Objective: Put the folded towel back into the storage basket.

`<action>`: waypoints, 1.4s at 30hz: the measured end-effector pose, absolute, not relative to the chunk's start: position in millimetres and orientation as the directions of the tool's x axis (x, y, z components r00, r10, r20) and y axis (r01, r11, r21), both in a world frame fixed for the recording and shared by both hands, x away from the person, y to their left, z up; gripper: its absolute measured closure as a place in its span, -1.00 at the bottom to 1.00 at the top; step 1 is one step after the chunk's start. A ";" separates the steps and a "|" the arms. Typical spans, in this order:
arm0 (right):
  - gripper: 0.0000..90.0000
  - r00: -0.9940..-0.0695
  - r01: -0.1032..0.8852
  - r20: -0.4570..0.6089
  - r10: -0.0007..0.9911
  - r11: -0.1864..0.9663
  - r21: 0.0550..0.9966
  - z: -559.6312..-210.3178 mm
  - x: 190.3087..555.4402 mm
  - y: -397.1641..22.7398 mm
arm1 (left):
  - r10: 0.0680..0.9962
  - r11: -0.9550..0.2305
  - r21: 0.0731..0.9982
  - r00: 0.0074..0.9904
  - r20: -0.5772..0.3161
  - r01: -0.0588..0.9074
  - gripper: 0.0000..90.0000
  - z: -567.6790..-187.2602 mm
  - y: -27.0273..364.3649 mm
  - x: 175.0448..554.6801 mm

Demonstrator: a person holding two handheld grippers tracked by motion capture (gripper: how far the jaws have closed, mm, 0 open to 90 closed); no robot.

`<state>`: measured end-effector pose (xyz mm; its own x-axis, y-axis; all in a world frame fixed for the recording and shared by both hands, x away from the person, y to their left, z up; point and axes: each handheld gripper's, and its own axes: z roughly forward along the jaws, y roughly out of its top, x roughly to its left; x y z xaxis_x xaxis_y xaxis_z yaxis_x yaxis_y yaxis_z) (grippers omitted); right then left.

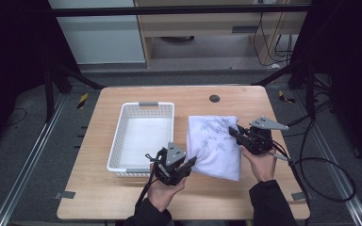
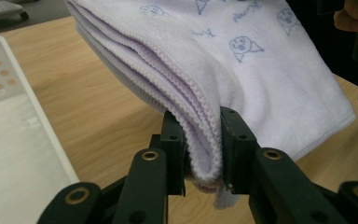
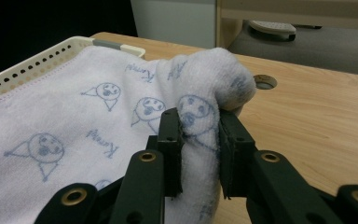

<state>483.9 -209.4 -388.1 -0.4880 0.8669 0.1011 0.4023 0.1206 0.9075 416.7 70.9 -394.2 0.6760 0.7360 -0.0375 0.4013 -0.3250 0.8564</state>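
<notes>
Towel [image 1: 215,145], folded and white with small blue drawings, is seen lying on the wooden counter [image 1: 103,188], just to the right of a white basket [image 1: 122,123] with perforated walls. Its near left corner is pinched by the left claw [image 1: 190,162]; in the left gripper view the stacked, stitched edges of the towel [image 2: 242,70] are clamped between the two black jaws of that claw [image 2: 203,151], and the fabric is lifted clear of the wood there. On the far right side, the towel's edge is gripped by the right claw [image 1: 233,132]. In the right gripper view a bunched lump of towel [image 3: 121,121] is squeezed between the jaws of the claw [image 3: 200,154], bulging out above them, with the basket's rim [image 3: 37,63] seen beyond the cloth. Both claws are closed tight on fabric. A round hole [image 1: 214,98] is set in the counter behind the towel. Each gripper is held from below by a hand [image 1: 162,190].
</notes>
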 end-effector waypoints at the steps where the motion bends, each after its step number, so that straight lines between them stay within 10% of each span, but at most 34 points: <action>1: 0.63 -0.489 0.400 0.102 0.866 0.119 0.909 -386.6 484.2 -208.2 | 0.737 -0.321 0.858 0.674 -0.039 0.401 0.61 -392.6 72.5 417.1; 42: 0.64 -0.544 0.346 0.098 0.834 0.116 0.931 -347.3 503.3 -137.6 | 0.792 -0.255 0.890 0.610 -0.033 0.379 0.61 -360.5 144.3 419.4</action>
<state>503.3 -137.6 -347.3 -0.5437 0.8336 0.0977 0.3456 0.1163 0.9311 419.4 144.3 -360.5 0.6095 0.7921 -0.0327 0.3789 -0.2548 0.8897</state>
